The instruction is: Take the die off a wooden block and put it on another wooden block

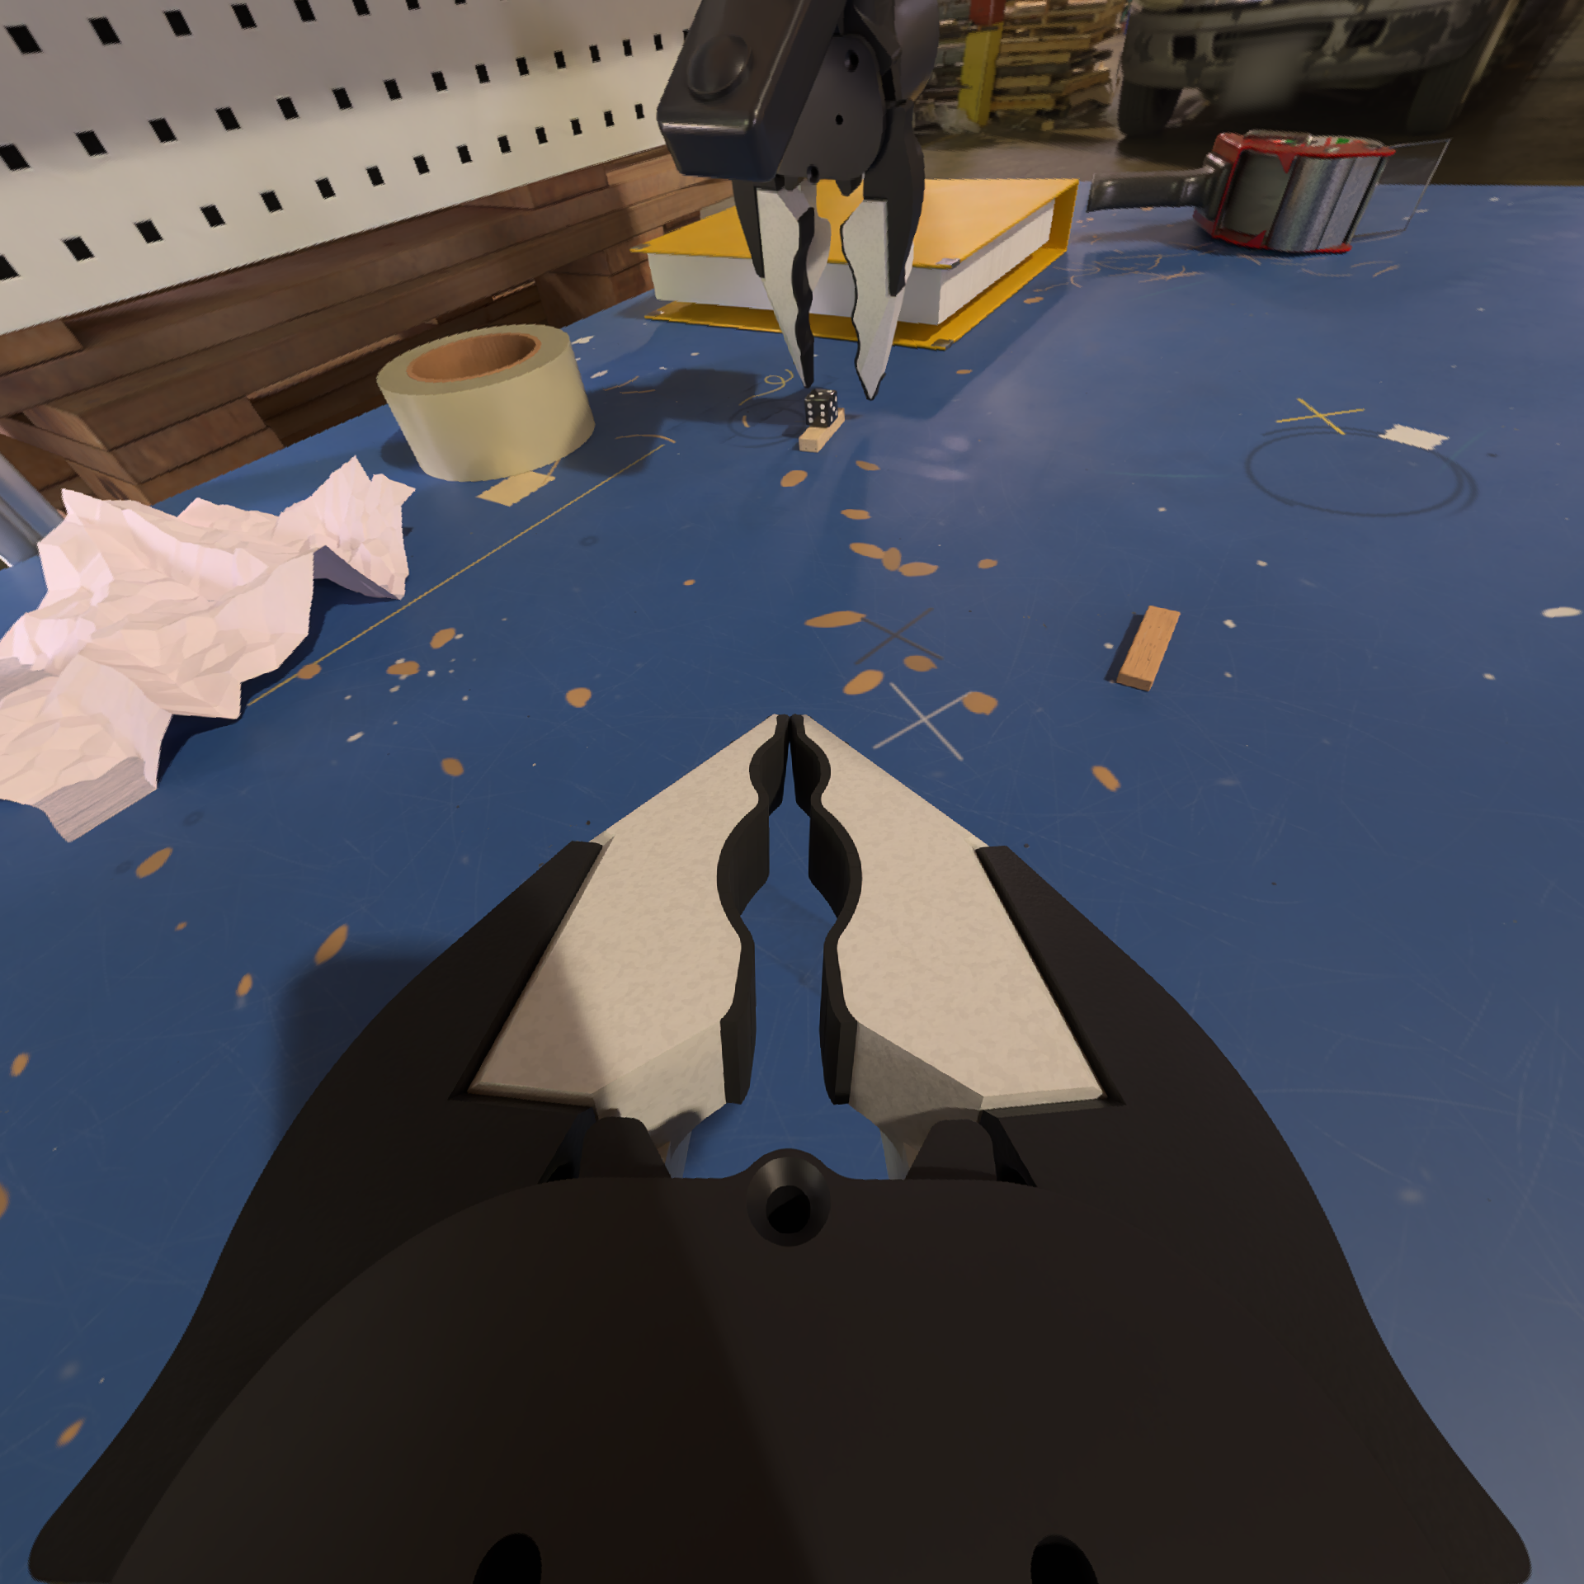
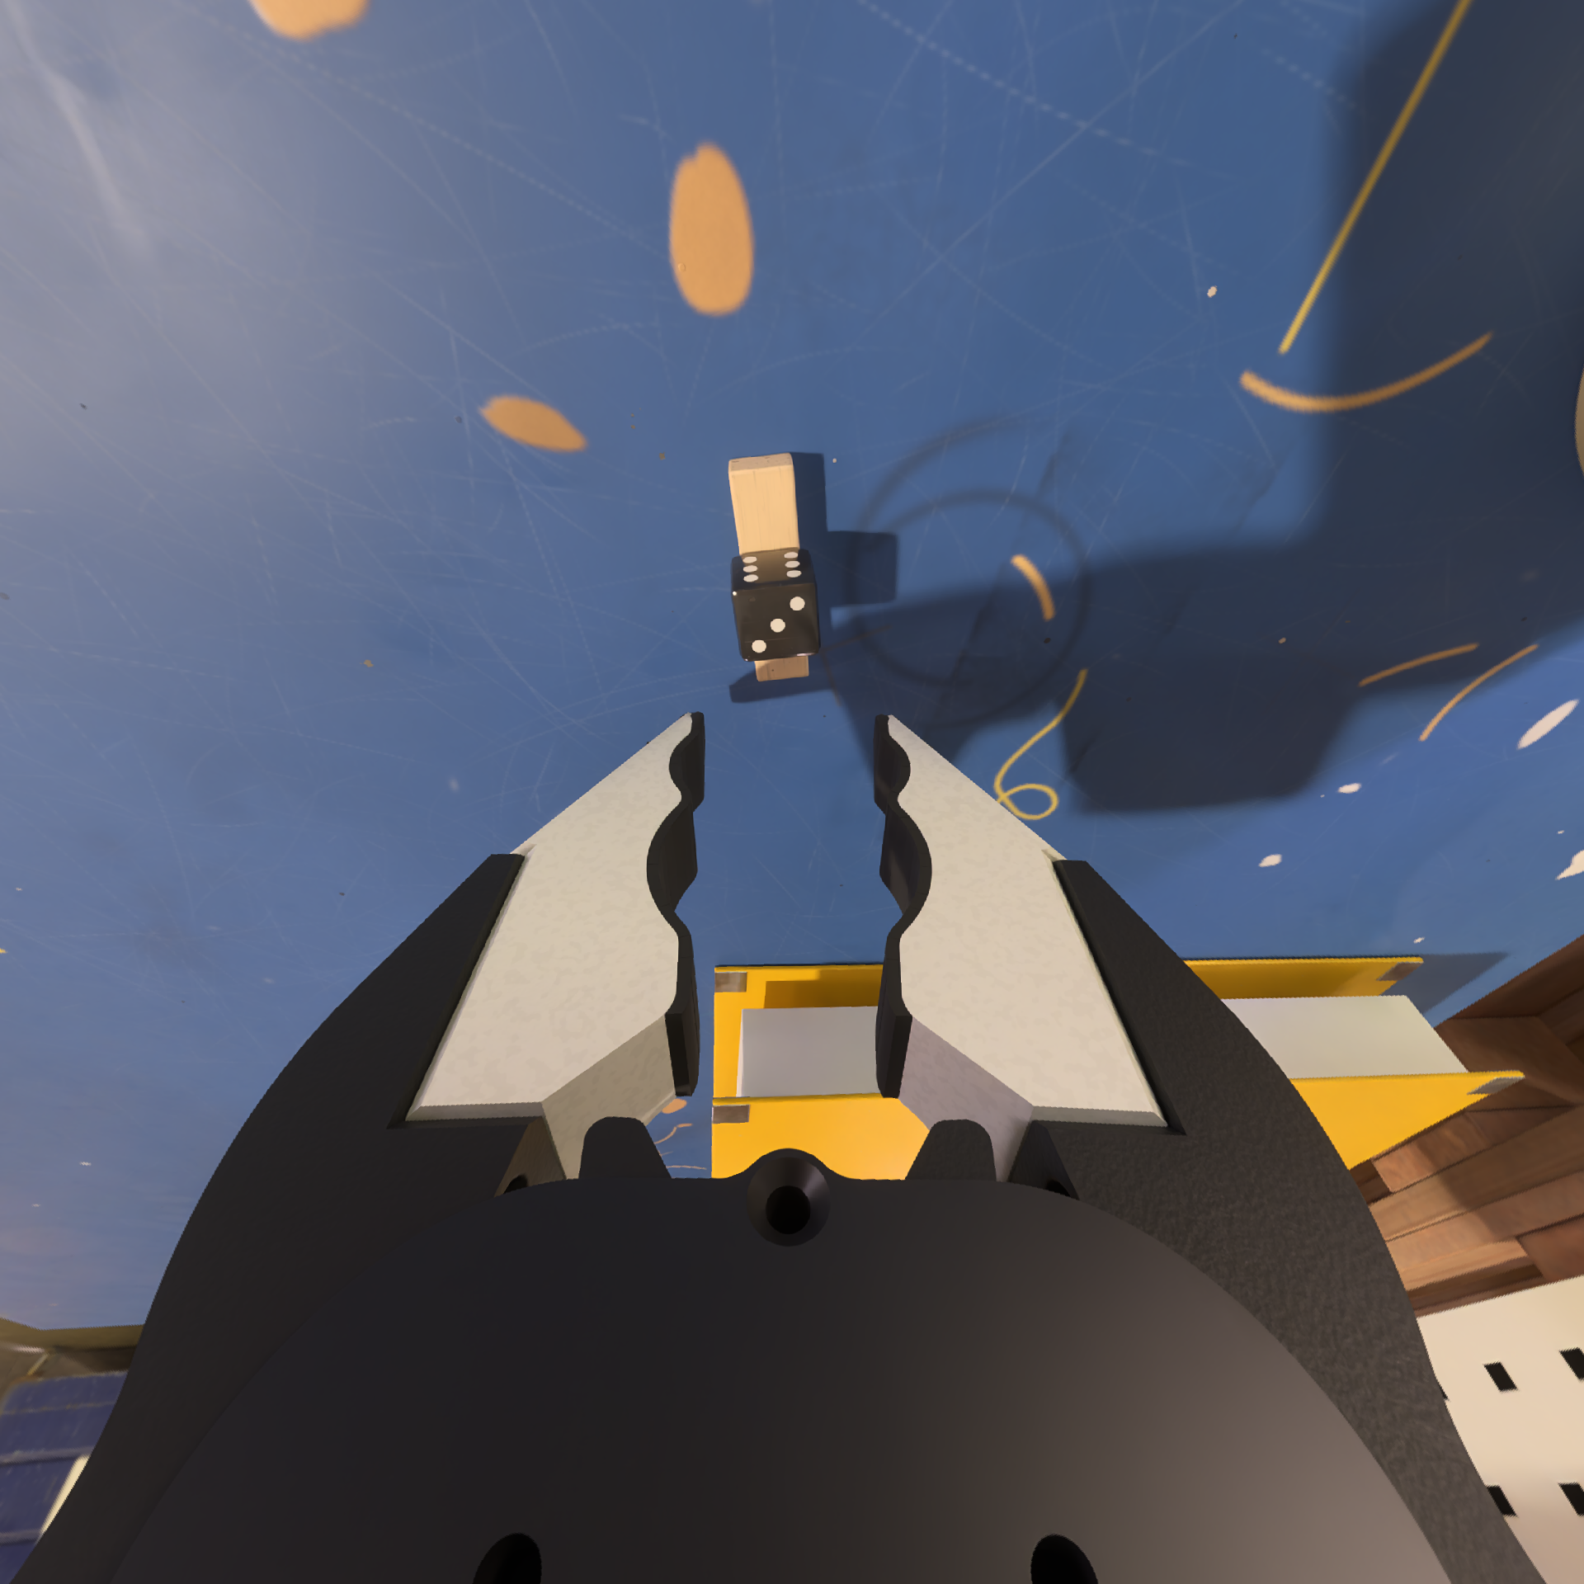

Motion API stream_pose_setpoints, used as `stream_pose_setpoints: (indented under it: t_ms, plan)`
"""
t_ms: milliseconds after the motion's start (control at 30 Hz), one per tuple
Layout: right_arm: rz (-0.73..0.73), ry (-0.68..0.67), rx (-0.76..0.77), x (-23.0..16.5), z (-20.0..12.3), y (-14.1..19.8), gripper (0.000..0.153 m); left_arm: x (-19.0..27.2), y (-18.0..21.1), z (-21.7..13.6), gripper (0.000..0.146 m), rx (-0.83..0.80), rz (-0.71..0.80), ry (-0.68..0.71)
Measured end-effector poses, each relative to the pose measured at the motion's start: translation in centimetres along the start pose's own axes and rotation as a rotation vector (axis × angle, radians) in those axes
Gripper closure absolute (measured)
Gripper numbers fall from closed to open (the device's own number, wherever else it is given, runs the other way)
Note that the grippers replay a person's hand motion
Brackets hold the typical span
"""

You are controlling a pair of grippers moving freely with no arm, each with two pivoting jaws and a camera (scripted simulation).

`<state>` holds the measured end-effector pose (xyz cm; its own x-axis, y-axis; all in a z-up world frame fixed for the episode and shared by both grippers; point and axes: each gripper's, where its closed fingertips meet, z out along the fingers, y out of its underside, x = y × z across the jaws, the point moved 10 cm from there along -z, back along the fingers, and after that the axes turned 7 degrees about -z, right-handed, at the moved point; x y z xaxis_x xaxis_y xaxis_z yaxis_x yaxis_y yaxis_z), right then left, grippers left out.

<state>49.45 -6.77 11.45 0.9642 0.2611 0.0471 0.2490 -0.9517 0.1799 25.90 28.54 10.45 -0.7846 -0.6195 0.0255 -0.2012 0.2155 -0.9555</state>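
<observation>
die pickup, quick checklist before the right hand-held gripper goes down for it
1. Die sits on the pale wooden block: ok.
2. Right hand-held gripper open, with a gap wider than the die: ok.
3. Right hand-held gripper centred over the die: not ok in the right wrist view, where the die lies ahead of the tips.
4. Nothing held between its fingers: ok.
5. Second wooden block bare on top: ok.
6. Left hand-held gripper shut and clear of both blocks: ok.
</observation>
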Motion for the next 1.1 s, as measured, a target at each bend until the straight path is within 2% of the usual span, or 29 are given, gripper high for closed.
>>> stream_pose_setpoints:
  t_ms: [100, 200, 300, 400, 633, 933, 967, 1033, 1100]
  plan:
    - [0.003, -0.001, 0.016, -0.2, -0.3, 0.0, 0.115, -0.2, 0.0, -0.1, 0.146, 0.004, -0.008, -0.009]
    - [0.011, 0.011, 0.062, -0.6, -1.4, 0.1, 0.129, -0.3, 0.0, -0.1, 0.146, 0.002, -0.013, -0.021]
    - [0.014, 0.052, 0.101, -1.3, -2.6, 0.3, 0.13, -0.3, -0.1, -0.2, 0.146, 0.003, -0.016, -0.025]
    - [-0.005, 0.096, 0.118, -1.5, -2.7, 0.2, 0.125, -0.2, -0.2, -0.2, 0.146, 0.005, -0.015, -0.02]
    - [-0.051, 0.096, 0.068, -0.9, -1.2, -0.7, 0.112, 0.0, 0.0, 0.1, 0.146, -0.016, 0.001, -0.019]
    - [-0.085, 0.082, 0.047, -0.4, -0.3, -1.4, 0.109, -0.2, 0.2, 0.2, 0.146, -0.029, -0.01, -0.013]
    - [-0.086, 0.074, 0.045, -0.4, -0.3, -1.4, 0.113, -0.2, 0.2, 0.3, 0.146, -0.031, -0.011, -0.012]
    - [-0.088, 0.064, 0.04, -0.5, -0.3, -1.5, 0.136, -0.2, 0.2, 0.2, 0.146, -0.031, -0.012, -0.013]
    - [-0.089, 0.064, 0.038, -0.6, -0.4, -1.5, 0.137, -0.2, 0.1, 0.2, 0.146, -0.027, -0.014, -0.014]
